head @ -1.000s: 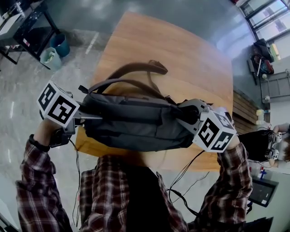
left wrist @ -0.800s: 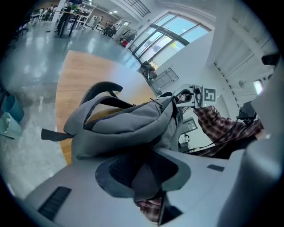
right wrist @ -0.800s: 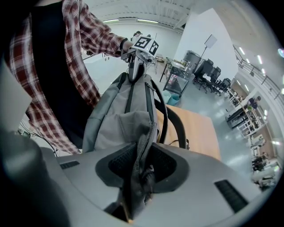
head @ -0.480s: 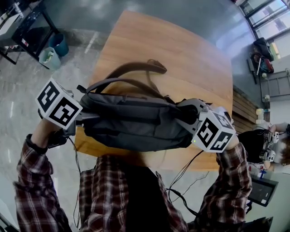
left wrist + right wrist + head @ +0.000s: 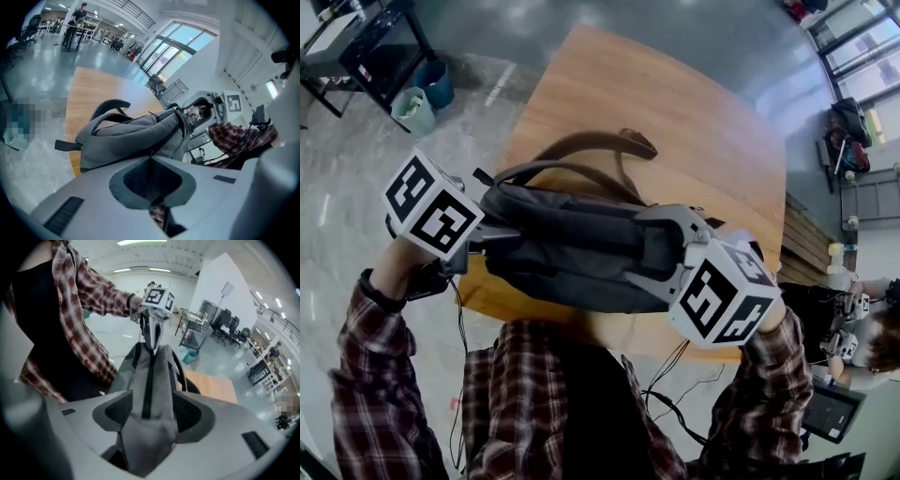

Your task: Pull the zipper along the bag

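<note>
Lying along the near edge of the brown wooden worktop [image 5: 675,122], the grey fabric backpack [image 5: 572,253] shows a dark zipper strip [image 5: 149,376] that looks closed, so its contents stay hidden. The left tongs [image 5: 487,236] are pinched together on the thin dark zipper pull [image 5: 151,153] at the near left corner. The right tongs [image 5: 147,416] are opening, with the bag's other end between them. A blue round bin [image 5: 437,84] and a pale green bin [image 5: 412,111] stand on the glossy grey floor [image 5: 356,187].
</note>
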